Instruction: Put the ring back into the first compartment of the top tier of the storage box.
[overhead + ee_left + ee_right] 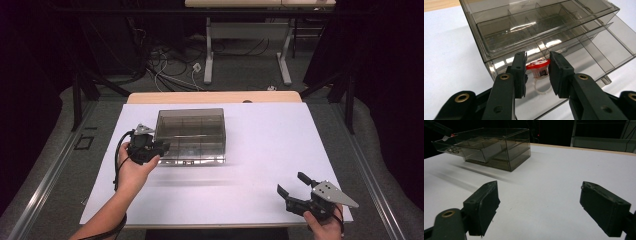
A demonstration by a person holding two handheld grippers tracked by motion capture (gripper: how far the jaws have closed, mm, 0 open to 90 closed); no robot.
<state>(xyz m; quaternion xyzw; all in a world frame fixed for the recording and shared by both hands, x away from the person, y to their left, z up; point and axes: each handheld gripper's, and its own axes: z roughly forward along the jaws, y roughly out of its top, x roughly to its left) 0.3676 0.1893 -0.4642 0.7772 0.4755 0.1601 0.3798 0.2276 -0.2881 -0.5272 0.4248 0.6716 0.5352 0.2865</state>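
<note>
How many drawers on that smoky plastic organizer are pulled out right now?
1: the lower drawer is slid out, holding a red-topped ring near its front. The upper drawer sits closed.

A white surface (pixel 260 150) with a bare wooden strip (pixel 215 97) along its far edge. Beyond it, loose cables (pixel 165 65) on the floor and a pale bench frame (pixel 247 47) standing farther back.

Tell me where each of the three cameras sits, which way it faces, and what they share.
High view: above the person's side, looking forward and down on the white table; both forearms show.
Left gripper view: on the left gripper, facing the smoky clear plastic drawer box; its fingers flank a red-topped clear plastic ring.
Right gripper view: on the right gripper, low, looking across the table; fingers wide apart.
Shared: all three show the drawer box.
</note>
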